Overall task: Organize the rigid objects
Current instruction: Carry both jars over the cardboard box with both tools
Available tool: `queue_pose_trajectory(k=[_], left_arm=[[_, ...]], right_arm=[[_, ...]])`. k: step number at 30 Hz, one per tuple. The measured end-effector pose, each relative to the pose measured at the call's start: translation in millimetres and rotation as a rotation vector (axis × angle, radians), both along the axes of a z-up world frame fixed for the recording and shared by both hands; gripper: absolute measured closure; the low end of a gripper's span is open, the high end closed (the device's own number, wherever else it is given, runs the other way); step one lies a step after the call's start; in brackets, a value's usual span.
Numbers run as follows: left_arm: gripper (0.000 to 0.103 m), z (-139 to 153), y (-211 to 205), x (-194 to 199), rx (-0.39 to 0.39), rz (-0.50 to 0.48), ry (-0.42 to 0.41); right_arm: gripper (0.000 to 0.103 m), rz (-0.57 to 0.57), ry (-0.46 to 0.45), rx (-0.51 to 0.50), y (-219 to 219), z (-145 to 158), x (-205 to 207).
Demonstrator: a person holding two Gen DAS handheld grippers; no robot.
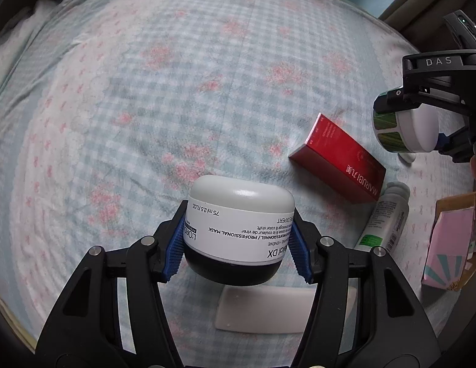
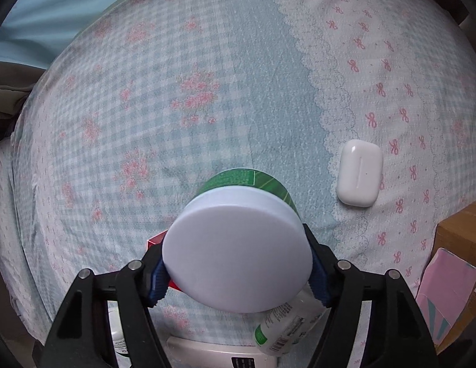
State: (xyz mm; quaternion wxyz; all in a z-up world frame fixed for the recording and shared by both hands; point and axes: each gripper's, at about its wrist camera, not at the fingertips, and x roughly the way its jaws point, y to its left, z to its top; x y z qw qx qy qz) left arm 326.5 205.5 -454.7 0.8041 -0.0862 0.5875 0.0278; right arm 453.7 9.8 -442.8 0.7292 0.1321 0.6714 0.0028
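Here, mask jar (image 1: 238, 230) clamped in left hand-held gripper (image 1: 238, 245), above bedspread (image 1: 176, 92)

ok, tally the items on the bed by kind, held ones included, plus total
Jars: 2, hair mask jar in left gripper, green jar in right gripper
Bottles: 1, white bottle
Boxes: 2, red box, pink box
Earbud cases: 1, earbud case
White flat pieces: 1, white flat piece
Total: 7

A white hair-mask jar (image 1: 239, 230) with a domed grey-white lid and black base sits clamped between the left jaws, tipped so its label reads upside down. A green tub (image 2: 238, 245) with a flat white lid is pinched between the right jaws, lid facing the camera. Beyond the left jaws, to their right, lies a red carton (image 1: 339, 159) flat, a white bottle (image 1: 383, 217) beside it
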Motion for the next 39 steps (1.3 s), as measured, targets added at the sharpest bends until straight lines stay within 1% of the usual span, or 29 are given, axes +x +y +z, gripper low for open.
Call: queue_pose_trajectory(k=[5, 12, 17, 23, 27, 32, 35, 39], left_arm=[[0.048, 39, 5, -17, -0.009, -0.032, -0.035], [0.048, 100, 10, -60, -0.016, -0.111, -0.102], [0.048, 134, 2, -92, -0.018, -0.176, -0.135], [0.048, 165, -20, -123, -0.025, -0.216, -0.158], [0.048, 186, -51, -137, -0.025, -0.243, -0.181], [0.048, 211, -108, -149, -0.026, -0.263, -0.223], [0.048, 221, -149, -153, -0.043, -0.262, -0.232], [0.048, 224, -212, -153, -0.035, -0.295, -0.236]], right_arm=[[0.035, 0.004, -0.041, 0.029, -7, 42, -27], [0.035, -0.018, -0.106, 0.083, -25, 99, -94], [0.035, -0.033, -0.133, 0.089, -41, 129, -143], [0.035, -0.023, -0.154, 0.103, -68, 153, -194], [0.035, -0.029, -0.172, 0.125, -97, 164, -222], [0.035, -0.022, -0.198, 0.136, -148, 176, -246], [0.035, 0.005, -0.218, 0.117, -183, 185, -255], [0.035, 0.043, -0.258, 0.071, -231, 195, -261]])
